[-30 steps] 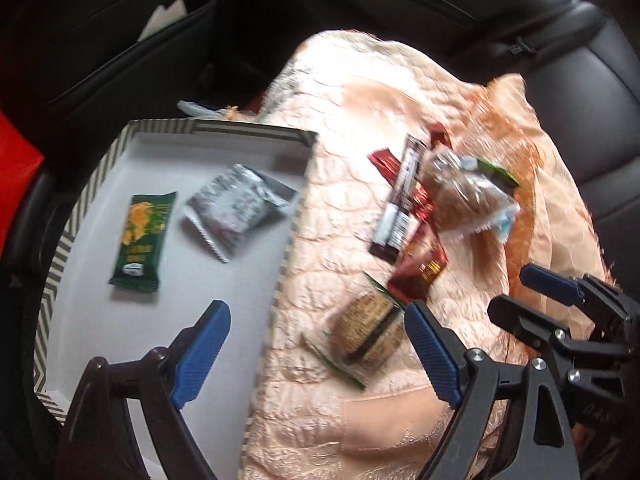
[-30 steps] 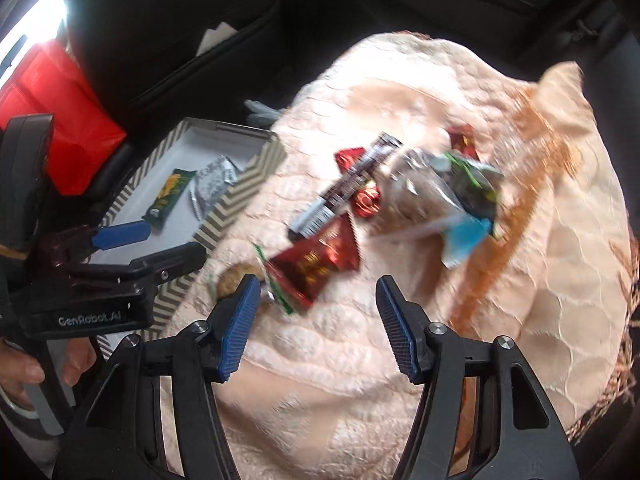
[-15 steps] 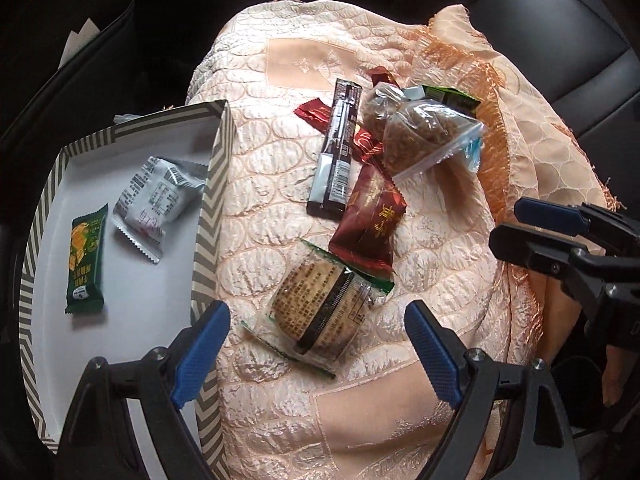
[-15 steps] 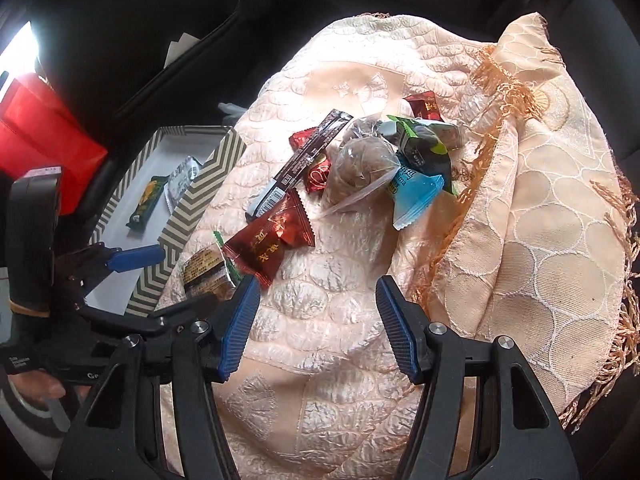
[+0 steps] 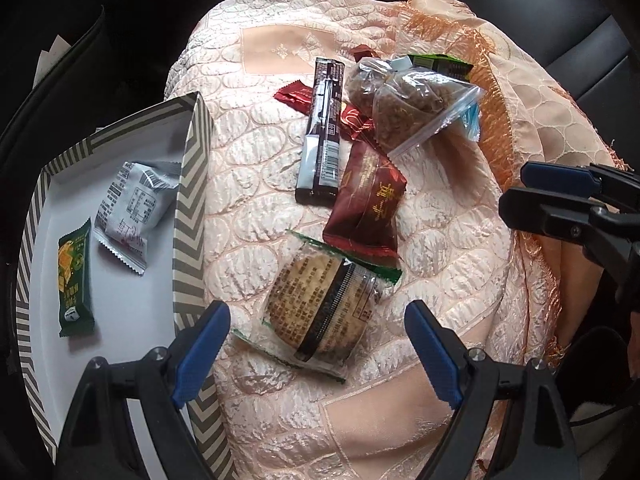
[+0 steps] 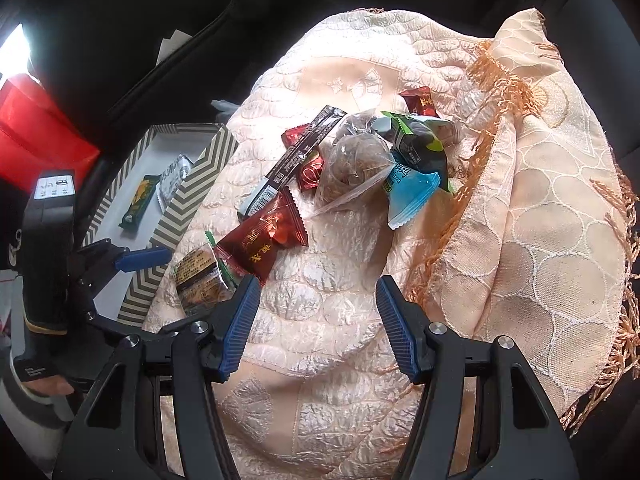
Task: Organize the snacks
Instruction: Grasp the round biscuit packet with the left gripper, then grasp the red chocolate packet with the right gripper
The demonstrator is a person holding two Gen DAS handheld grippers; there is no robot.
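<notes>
Fingers [image 5: 200, 344] lower now, straddling wrapped cookie [image 5: 324, 312], nothing gripped

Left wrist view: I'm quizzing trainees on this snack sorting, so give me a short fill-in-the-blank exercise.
1. The striped box holds ___ snack packets.
2. The round biscuit pack lies between the open jaws of the ___ gripper.
3. The snacks outside the box lie on a peach ___.

Missing words: two; left; cloth
</notes>
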